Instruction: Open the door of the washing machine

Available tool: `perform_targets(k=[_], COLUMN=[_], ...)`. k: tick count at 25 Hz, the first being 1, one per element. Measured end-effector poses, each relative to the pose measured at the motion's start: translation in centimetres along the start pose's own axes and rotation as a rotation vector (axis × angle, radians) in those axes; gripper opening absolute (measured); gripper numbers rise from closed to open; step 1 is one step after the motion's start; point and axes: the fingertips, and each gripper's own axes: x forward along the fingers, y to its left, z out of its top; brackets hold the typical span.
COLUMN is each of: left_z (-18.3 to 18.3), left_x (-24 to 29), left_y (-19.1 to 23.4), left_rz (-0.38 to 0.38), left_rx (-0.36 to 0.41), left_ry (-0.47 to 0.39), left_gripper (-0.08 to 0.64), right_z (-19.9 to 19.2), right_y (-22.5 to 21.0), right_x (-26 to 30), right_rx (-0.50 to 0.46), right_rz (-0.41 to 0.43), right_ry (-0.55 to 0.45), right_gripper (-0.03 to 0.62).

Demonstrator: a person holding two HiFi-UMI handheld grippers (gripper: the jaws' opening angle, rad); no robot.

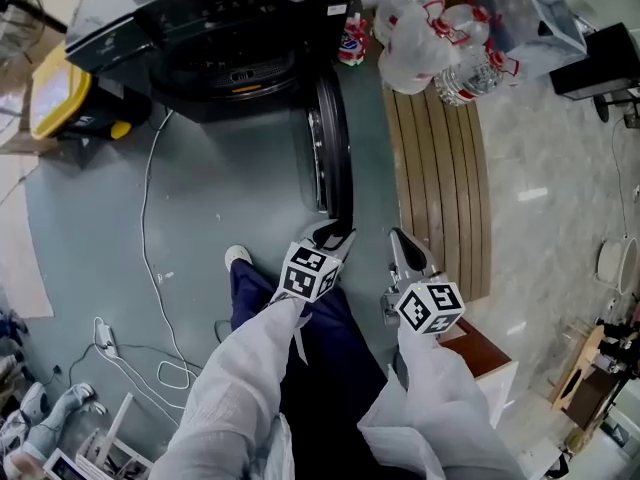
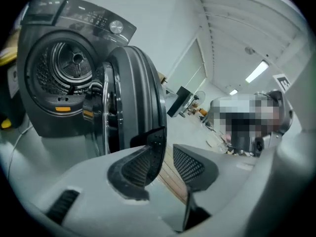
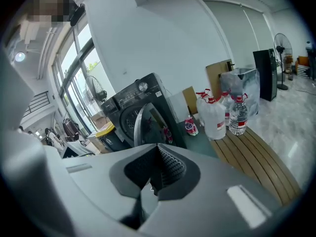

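Room: grey floor under me; a slatted wooden bench on the right carries water bottles.
Washing machine: the dark washing machine stands ahead.
Door: the door is swung wide, edge-on to me.
Left gripper: my left gripper has its jaws partly apart with nothing between them, tips at the door's near edge.
Right gripper: my right gripper has its jaws together, empty, beside the bench.

The dark washing machine is stood on the grey floor. Its round door is swung wide open, and the drum is exposed.
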Motion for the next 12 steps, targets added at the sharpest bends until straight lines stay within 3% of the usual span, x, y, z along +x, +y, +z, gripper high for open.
perform_targets(k=[2,5,12], left_z=[-0.2,-0.1,3.2], left_x=[-0.9,-4.0,-15.3], left_y=[-0.7,-1.4,-0.6], left_rz=[-0.047,-0.065,-0.040], left_rx=[-0.009,-0.008,-0.057], left_ry=[0.054,0.098,0.020], left_gripper=[0.188,0.207,0.201], right_z=[0.7,1.9,5.1], right_y=[0.6,2.2,8.2], right_x=[-0.8,-2.3,-3.8], right_rx=[0.002,0.017,0.104], right_rz=[0.009,0.038,0.086], right_ry=[-0.003,0.005,-0.023], right_gripper=[0.009,0.009,0.009])
